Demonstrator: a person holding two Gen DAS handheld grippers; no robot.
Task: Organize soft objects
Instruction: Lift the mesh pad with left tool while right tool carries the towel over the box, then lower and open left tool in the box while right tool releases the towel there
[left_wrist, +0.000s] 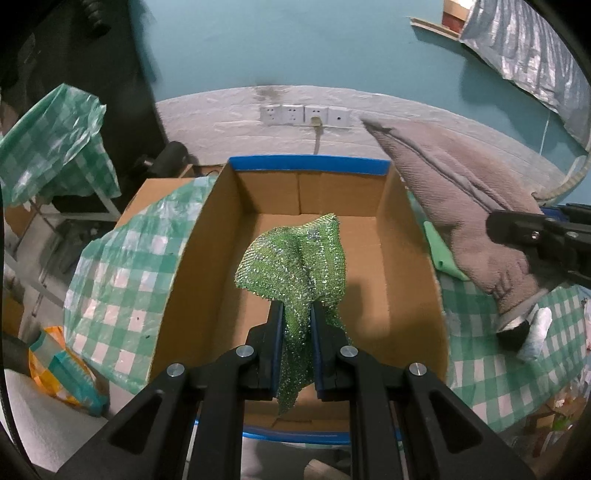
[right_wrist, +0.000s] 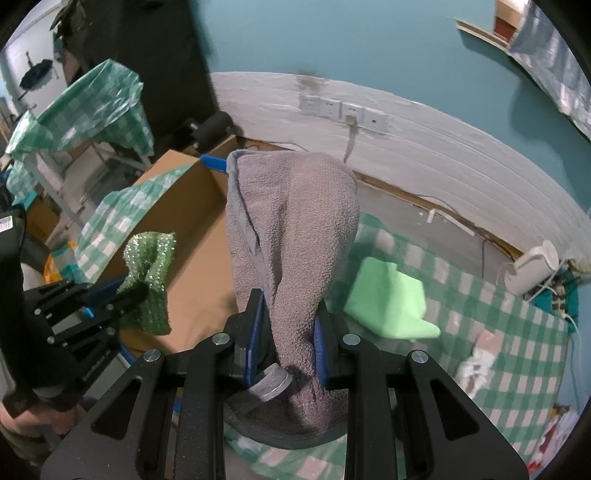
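Glittery mesh cloth (left_wrist: 295, 258), fleecy towel (right_wrist: 295, 221)

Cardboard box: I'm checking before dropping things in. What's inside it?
The cardboard box shows only a bare brown floor. The green mesh cloth in the left gripper hangs above it, hiding part of that floor.

Your two views dim, cool teal cast. Strong fisheye bend: wall line curves, black vignette at corners. Soft shadow inside cardboard box (left_wrist: 391, 258) ahead of left gripper (left_wrist: 297, 314). Right view blurrier, green cloth (right_wrist: 391, 302) soft-edged. Glittery mesh (left_wrist: 295, 254) sparkles; no harsh glare.
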